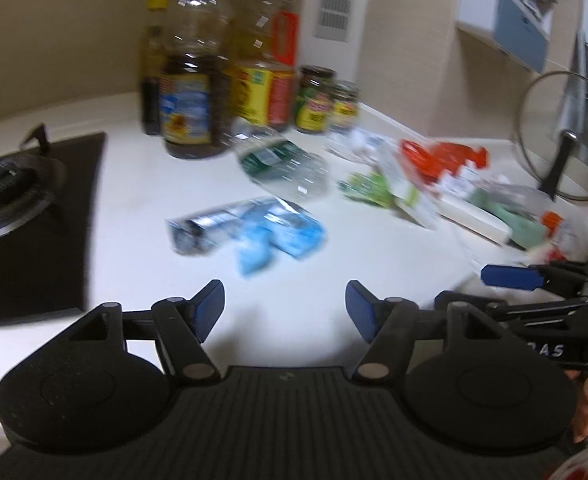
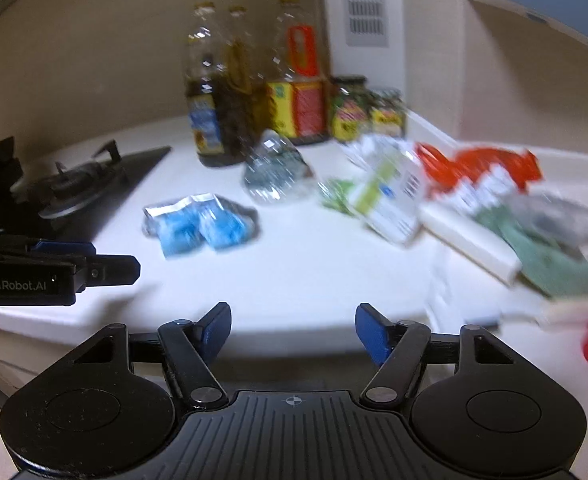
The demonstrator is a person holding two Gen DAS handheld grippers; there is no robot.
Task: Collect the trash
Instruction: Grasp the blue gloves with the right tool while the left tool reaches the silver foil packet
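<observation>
A white kitchen counter runs along a beige tiled wall, with a black gas hob at its left end. Both views are smeared by motion blur.

Nearest the cameras, the left gripper hangs above the counter's front edge with its blue-padded fingers spread apart and nothing between them. The right gripper sits just beside it, jaws likewise spread and empty, touching nothing.

Beyond the fingers lies the trash, loose on the counter. A crumpled blue and silver wrapper lies closest, flat on the bare white surface. Behind it a crushed clear plastic bottle with a dark green label rests on its side. To the right sits a heap of packaging: a green and white packet, a red and white bag, a white roll and a green cloth-like piece, all overlapping.

At the back, against the wall, stand tall oil bottles and two small jars, upright. A glass pot lid leans at the far right.
</observation>
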